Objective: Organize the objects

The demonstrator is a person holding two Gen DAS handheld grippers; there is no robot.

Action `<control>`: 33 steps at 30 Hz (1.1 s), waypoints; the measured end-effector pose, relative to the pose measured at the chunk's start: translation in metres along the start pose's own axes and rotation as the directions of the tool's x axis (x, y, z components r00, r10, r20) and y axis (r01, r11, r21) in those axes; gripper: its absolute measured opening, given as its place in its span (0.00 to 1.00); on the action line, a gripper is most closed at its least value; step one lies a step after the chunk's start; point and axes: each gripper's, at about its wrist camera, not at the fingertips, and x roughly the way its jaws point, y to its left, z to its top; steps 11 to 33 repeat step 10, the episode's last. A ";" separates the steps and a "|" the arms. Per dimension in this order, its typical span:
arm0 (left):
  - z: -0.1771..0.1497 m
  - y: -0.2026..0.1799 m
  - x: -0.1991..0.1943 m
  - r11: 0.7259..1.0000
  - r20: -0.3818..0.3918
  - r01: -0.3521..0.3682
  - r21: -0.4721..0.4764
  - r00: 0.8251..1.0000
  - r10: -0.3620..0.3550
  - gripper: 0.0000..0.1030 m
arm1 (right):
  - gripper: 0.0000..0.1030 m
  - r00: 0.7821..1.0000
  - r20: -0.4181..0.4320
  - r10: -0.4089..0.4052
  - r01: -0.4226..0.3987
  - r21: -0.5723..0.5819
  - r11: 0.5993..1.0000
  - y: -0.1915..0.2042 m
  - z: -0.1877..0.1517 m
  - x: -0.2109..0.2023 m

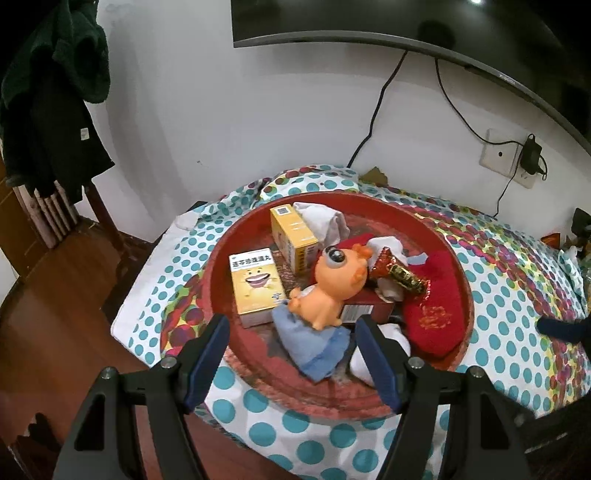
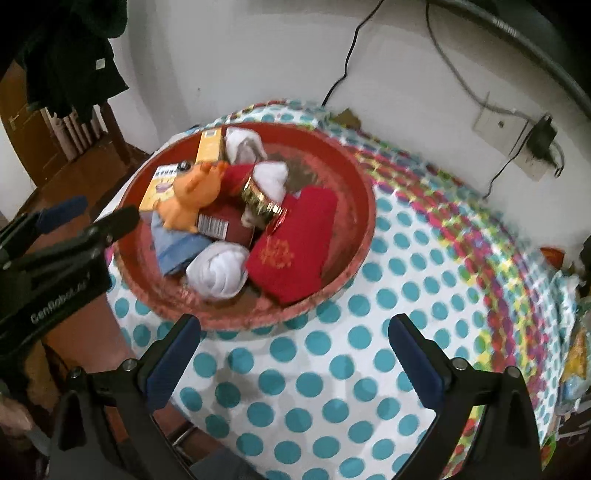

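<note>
A: Is anything lying outside the round red plastic tray (image 2: 354, 229)?

B: Seemingly nothing; the orange rubber toy (image 1: 328, 284), boxes and socks are piling mid-frame inside. Left gripper (image 1: 293, 343) and right gripper (image 2: 293, 341) are gaping empty.

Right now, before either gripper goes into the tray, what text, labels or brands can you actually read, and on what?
"GenRobot.ai", partly blurred: on the left gripper body.
Bold Chinese heading on the yellow box: too soft to transcribe.
QR code on the taller yellow box: unreadable.
Barcode on the dark red box: digits too small.
Gold emblem on the red pouch: illegible.
TV bezel logo: too small.
</note>
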 end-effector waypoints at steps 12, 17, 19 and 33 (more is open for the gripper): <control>-0.001 -0.005 -0.010 1.000 0.016 0.000 0.024 1.000 0.000 0.71 | 0.98 1.000 -0.017 0.024 -0.024 0.002 1.000 0.003 -0.009 0.006; -0.001 -0.005 -0.010 1.000 0.016 0.000 0.024 1.000 0.000 0.71 | 0.98 1.000 -0.017 0.024 -0.024 0.002 1.000 0.003 -0.009 0.006; -0.001 -0.005 -0.010 1.000 0.016 0.000 0.024 1.000 0.000 0.71 | 0.98 1.000 -0.017 0.024 -0.024 0.002 1.000 0.003 -0.009 0.006; -0.001 -0.005 -0.010 1.000 0.016 0.000 0.024 1.000 0.000 0.71 | 0.98 1.000 -0.017 0.024 -0.024 0.002 1.000 0.003 -0.009 0.006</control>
